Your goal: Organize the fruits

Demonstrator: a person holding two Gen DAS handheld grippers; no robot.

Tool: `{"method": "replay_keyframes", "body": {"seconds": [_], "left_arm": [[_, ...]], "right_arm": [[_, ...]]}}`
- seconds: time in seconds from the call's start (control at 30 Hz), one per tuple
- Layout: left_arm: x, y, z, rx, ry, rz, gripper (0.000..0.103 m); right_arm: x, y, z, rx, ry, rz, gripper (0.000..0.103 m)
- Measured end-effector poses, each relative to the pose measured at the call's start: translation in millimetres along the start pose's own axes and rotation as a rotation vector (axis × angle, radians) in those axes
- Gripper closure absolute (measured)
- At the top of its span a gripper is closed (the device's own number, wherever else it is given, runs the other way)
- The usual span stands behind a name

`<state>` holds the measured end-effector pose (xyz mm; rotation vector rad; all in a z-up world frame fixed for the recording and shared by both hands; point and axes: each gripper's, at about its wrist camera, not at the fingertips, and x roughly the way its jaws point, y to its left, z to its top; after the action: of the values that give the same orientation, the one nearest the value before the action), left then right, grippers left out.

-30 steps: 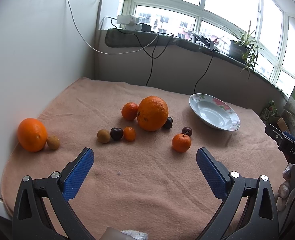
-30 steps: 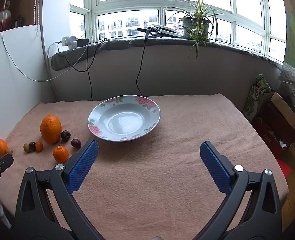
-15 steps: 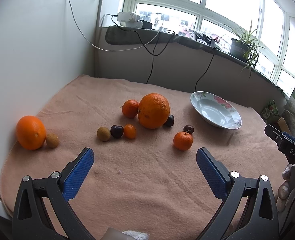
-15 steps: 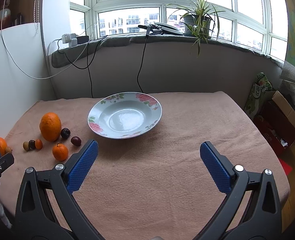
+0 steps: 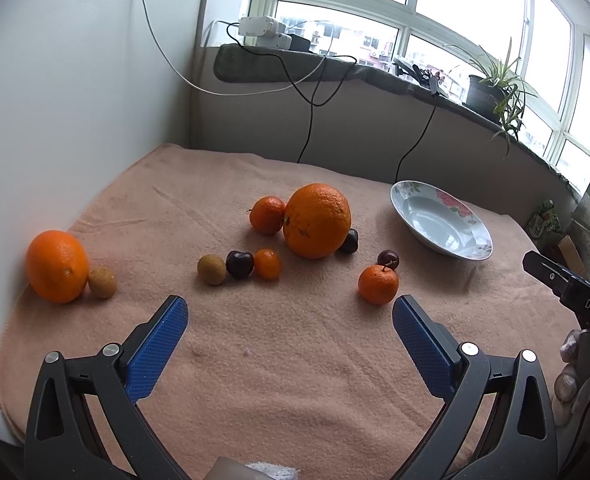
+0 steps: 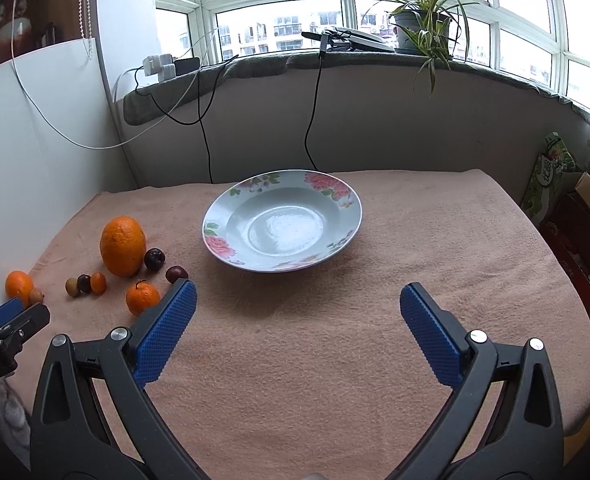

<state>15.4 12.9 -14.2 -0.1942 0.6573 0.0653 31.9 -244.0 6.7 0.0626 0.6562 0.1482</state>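
Fruit lies scattered on a peach cloth. A large orange (image 5: 317, 221) sits in the middle with a mandarin (image 5: 267, 215) and a dark cherry (image 5: 349, 241) against it. In front lie a brown longan (image 5: 212, 269), a cherry (image 5: 239, 263) and a kumquat (image 5: 267, 264) in a row. Another mandarin (image 5: 377, 284) and cherry (image 5: 387, 259) lie right of them. A second orange (image 5: 56, 266) and longan (image 5: 102, 282) rest by the left wall. The floral plate (image 6: 231, 212) holds nothing. My left gripper (image 5: 289, 324) is open, short of the fruit. My right gripper (image 6: 297, 312) is open before the plate.
A white wall panel (image 5: 63, 100) borders the cloth on the left. Cables (image 6: 315, 92) hang from the sill at the back, where a potted plant (image 6: 425, 26) stands. Boxes (image 6: 583, 224) sit beyond the right edge. A hand (image 5: 573, 368) holds the right tool.
Both views have tilted slightly, so the fruit and plate sit a little lower and nearer in frame. Nothing on the cloth has moved and both grippers stay open.
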Motion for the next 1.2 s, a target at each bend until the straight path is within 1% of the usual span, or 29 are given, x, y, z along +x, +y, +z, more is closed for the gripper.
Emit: {"method": "replay_keyframes", "body": {"seconds": [0.1,0.27,0.37,0.43,0.57,0.73,0.87,0.9,1.0,1.13,1.2], "left_arm": [[4,3,2,0.0,-0.004,0.002,0.001],[16,9,5,-0.021,0.014,-0.018,0.001],[23,11,6,-0.023,0.026,-0.028,0.001],[27,11,8,-0.04,0.025,-0.051,0.001],[36,14,14,-0.034,0.037,-0.066,0.001],[48,22,21,-0.091,0.044,-0.121,0.002],[58,28,26,-0.151,0.057,-0.203,0.01],[61,28,27,-0.158,0.06,-0.217,0.011],[70,29,31,-0.18,0.073,-0.247,0.019],[81,32,35,-0.2,0.105,-0.269,0.023],[85,32,37,-0.194,0.104,-0.268,0.025]], "right_arm": [[8,6,3,-0.006,0.016,0.054,0.0],[21,16,15,0.006,0.05,0.188,0.0],[28,28,25,-0.012,0.058,0.254,0.0],[34,37,30,-0.035,0.065,0.28,0.0],[50,52,39,-0.074,0.095,0.325,0.0],[71,72,47,-0.115,0.153,0.394,0.0],[88,86,53,-0.135,0.199,0.45,0.0],[93,89,54,-0.141,0.207,0.457,0.0],[105,101,57,-0.172,0.229,0.479,0.0],[121,117,57,-0.203,0.278,0.528,0.007],[130,123,58,-0.202,0.303,0.544,0.013]]}}
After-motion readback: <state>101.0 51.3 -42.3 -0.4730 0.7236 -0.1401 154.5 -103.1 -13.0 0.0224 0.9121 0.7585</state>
